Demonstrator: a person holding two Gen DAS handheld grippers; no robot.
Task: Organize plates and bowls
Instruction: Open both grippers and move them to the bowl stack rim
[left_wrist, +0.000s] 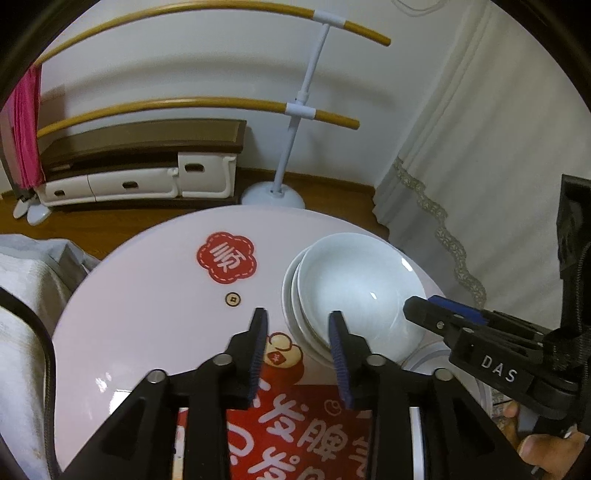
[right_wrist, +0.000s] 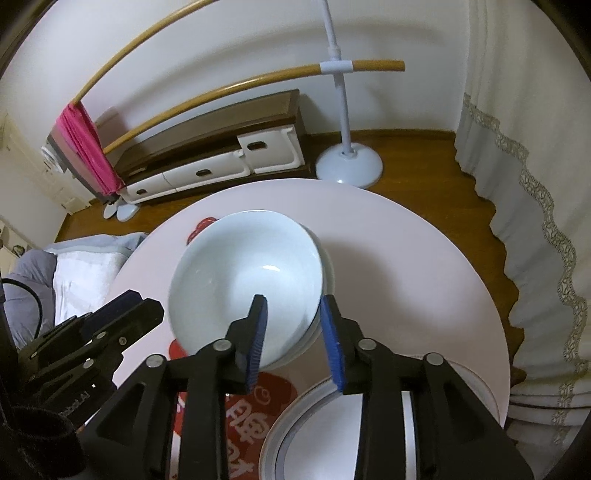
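A nested stack of white bowls (left_wrist: 354, 291) (right_wrist: 247, 280) sits on the round pale table (left_wrist: 147, 295) (right_wrist: 406, 258) with red prints. My left gripper (left_wrist: 297, 325) straddles the stack's left rim, one blue pad outside and one over the inside, with a gap on both sides, so it is open. My right gripper (right_wrist: 291, 306) straddles the opposite rim the same way, open, its pads clear of the bowl. Each gripper shows in the other's view: the right one (left_wrist: 417, 306) over the far rim, the left one (right_wrist: 147, 306) beside the stack. A white plate with a grey ring (right_wrist: 332, 424) (left_wrist: 443, 362) lies nearer, under the right gripper.
Beyond the table stands a white rack with wooden bars on a round base (left_wrist: 273, 195) (right_wrist: 349, 162), with a pink cloth (right_wrist: 88, 147) hung on it. A low brown-and-white cabinet (left_wrist: 147, 162) lines the wall. A lace-edged curtain (left_wrist: 480, 147) hangs right; grey bedding (left_wrist: 22, 295) lies left.
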